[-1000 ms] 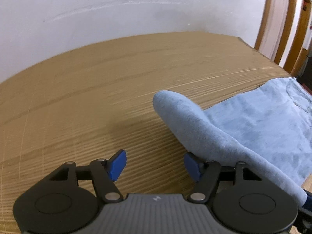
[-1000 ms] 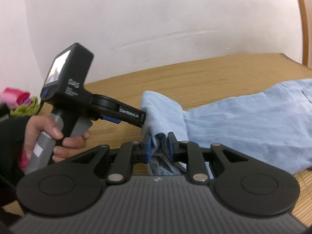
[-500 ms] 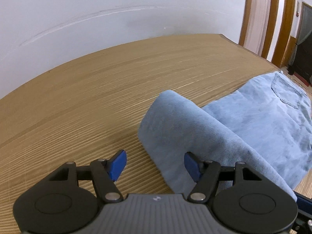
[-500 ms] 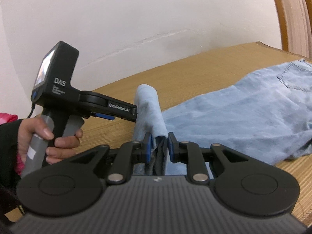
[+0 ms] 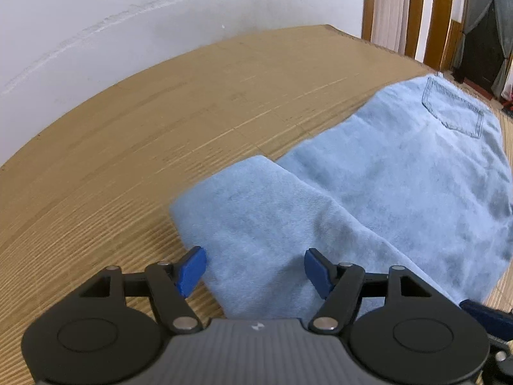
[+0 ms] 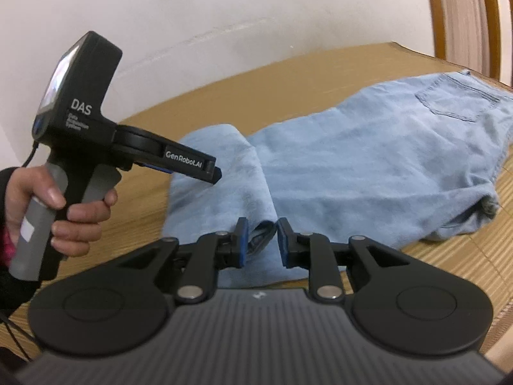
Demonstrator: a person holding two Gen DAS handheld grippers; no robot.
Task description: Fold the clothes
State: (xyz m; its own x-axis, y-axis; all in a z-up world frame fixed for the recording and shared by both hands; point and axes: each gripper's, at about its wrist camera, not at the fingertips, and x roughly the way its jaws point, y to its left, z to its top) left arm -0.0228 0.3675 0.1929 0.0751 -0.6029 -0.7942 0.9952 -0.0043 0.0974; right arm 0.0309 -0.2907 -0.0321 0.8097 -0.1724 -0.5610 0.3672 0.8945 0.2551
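Your right tongs [image 6: 261, 240] are opening, with the hem of the jeans [image 6: 368, 166] between the pads but no longer pinched. Your left tongs [image 5: 253, 269] are opening too, wide apart over the folded-back leg, gripping nothing. The jeans lie on the woven mat [image 5: 128, 147], leg doubled toward the seat. This fold looks laid; next you'll likely need a fresh grip for the second fold.

The jeans [image 6: 368, 166] are cut off at the right edge of both views; the hem end is hidden behind the right gripper [image 6: 261, 240] body, and the person's sleeve [image 6: 6, 288] is cropped at left
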